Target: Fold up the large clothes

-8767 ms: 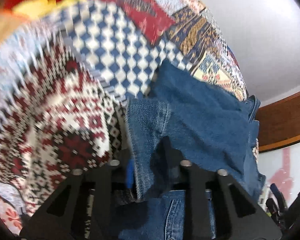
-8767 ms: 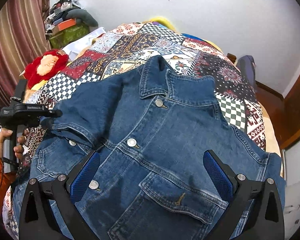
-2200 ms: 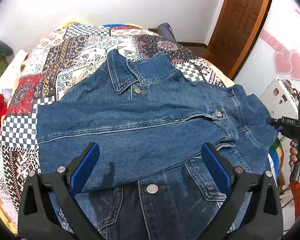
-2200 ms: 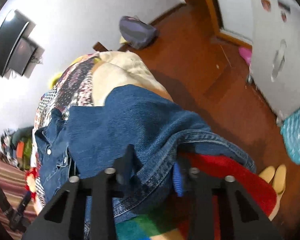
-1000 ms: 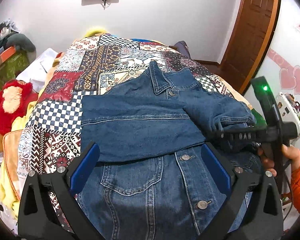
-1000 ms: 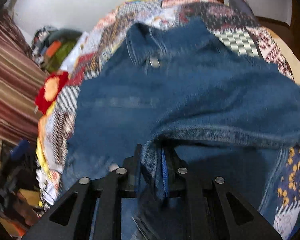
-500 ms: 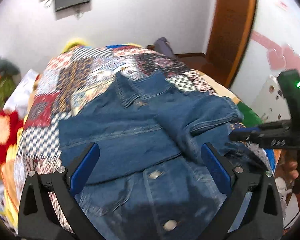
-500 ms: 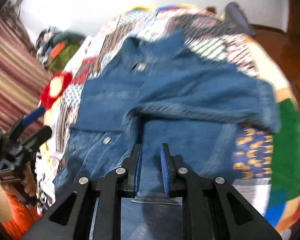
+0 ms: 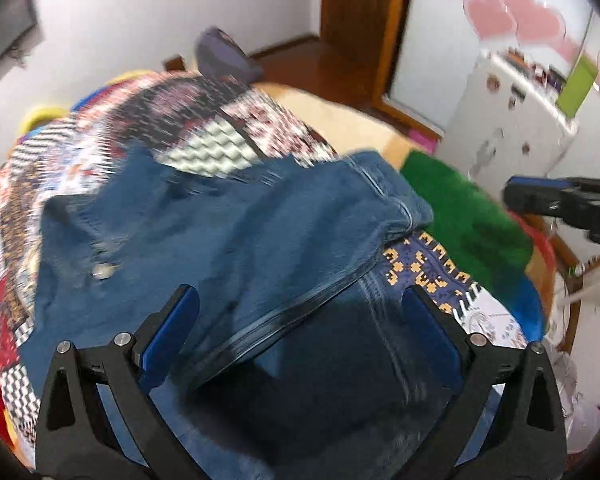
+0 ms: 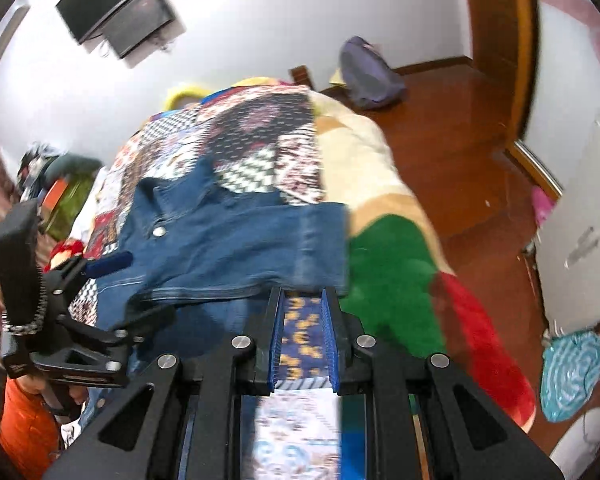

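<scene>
On the patchwork quilt (image 10: pixel 256 136) lies the denim jacket (image 9: pixel 228 232) (sleeves folded across its front). Above it the left gripper (image 9: pixel 300 328) gapes empty; the right gripper (image 10: pixel 304 340), nearly closed, holds nothing.

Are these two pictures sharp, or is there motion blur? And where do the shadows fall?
Left wrist view: heavy motion blur smears the patchwork quilt and the denim jacket; the left gripper stays sharp over a dark shadow on the denim. Right wrist view: milder blur, strongest at the edges; the right gripper is crisp. Both views bend straight lines, as fisheye lenses do.
</scene>
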### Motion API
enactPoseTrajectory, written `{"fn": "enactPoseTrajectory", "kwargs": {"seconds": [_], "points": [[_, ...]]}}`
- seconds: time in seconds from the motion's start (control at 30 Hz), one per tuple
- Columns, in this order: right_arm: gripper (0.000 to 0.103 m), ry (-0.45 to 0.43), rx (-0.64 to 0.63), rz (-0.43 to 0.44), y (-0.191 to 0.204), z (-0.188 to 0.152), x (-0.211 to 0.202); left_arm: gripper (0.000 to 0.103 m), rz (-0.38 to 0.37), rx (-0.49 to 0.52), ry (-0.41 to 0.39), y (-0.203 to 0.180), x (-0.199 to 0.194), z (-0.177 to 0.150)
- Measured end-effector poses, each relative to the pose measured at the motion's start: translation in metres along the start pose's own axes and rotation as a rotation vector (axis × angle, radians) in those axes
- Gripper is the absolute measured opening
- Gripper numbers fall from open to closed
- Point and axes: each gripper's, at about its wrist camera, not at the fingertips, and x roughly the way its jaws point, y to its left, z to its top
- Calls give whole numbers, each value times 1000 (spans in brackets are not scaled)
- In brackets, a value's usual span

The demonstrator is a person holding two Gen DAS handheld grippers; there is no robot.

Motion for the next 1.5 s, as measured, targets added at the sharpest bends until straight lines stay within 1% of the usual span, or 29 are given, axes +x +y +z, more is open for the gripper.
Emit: {"fn": "enactPoseTrajectory", "kwargs": {"seconds": [0.1, 0.13, 0.2, 0.27, 0.3, 0.33, 0.37, 0.43, 0.47, 0.53, 0.57, 0.6, 0.67, 0.7, 0.83, 0.93, 1.03, 1.1, 1.17, 1.27, 1.33, 1.4, 1.43, 1.5], "points": [[15, 16, 36, -3, -19, -4, 4, 101, -4, 7, 64, -5, 30, 6], [15, 22, 44, -4, -23, -5, 7, 96, 0, 5, 73, -7, 38, 8], [15, 36, 53, -3, -28, -8, 13, 90, 10, -11, 87, -5, 50, 11], [15, 48, 58, 4, -30, -11, 18, 88, -8, -37, 75, 0, 53, 13], [15, 54, 59, 6, -30, -12, 22, 84, -14, -45, 68, 2, 53, 14], [15, 63, 60, 7, -30, -13, 25, 78, -22, -52, 59, 4, 52, 14], [15, 68, 64, 10, -29, -13, 29, 75, -38, -59, 46, 6, 48, 14], [15, 81, 70, 19, -27, -14, 36, 60, -56, -63, 20, 7, 41, 14], [15, 89, 68, 22, -25, -15, 40, 56, -60, -57, 6, 7, 36, 14], [15, 98, 59, 22, -22, -15, 45, 40, -68, -48, -16, 8, 27, 12], [15, 100, 57, 23, -20, -15, 47, 37, -85, -58, -23, 10, 25, 12], [15, 103, 54, 27, -18, -15, 49, 28, -85, -69, -32, 12, 20, 11], [15, 109, 45, 33, -13, -15, 52, 22, -74, -63, -49, 15, 14, 10], [15, 111, 41, 34, -11, -15, 54, 17, -72, -60, -55, 16, 12, 10], [15, 116, 23, 44, 0, -15, 56, 15, -37, -89, -128, 34, -12, 13], [15, 117, -4, 49, 13, -12, 57, 14, 7, -138, -219, 59, -45, 12], [15, 115, -52, 37, 31, -6, 61, 14, 56, -191, -284, 87, -76, -1], [15, 109, -90, 29, 43, -2, 64, 13, 91, -223, -301, 105, -90, -14], [15, 108, -135, 22, 57, 1, 68, 13, 138, -268, -302, 129, -103, -36], [15, 115, -198, 6, 75, 3, 80, 13, 176, -337, -266, 162, -106, -69], [15, 130, -247, -28, 83, 1, 94, 13, 184, -389, -231, 180, -101, -94], [15, 176, -278, -96, 84, -4, 118, 13, 178, -440, -200, 195, -96, -121], [15, 208, -273, -106, 82, -7, 129, 13, 173, -461, -182, 200, -90, -133], [15, 225, -246, -92, 74, -11, 140, 13, 168, -503, -151, 210, -81, -156]]}}
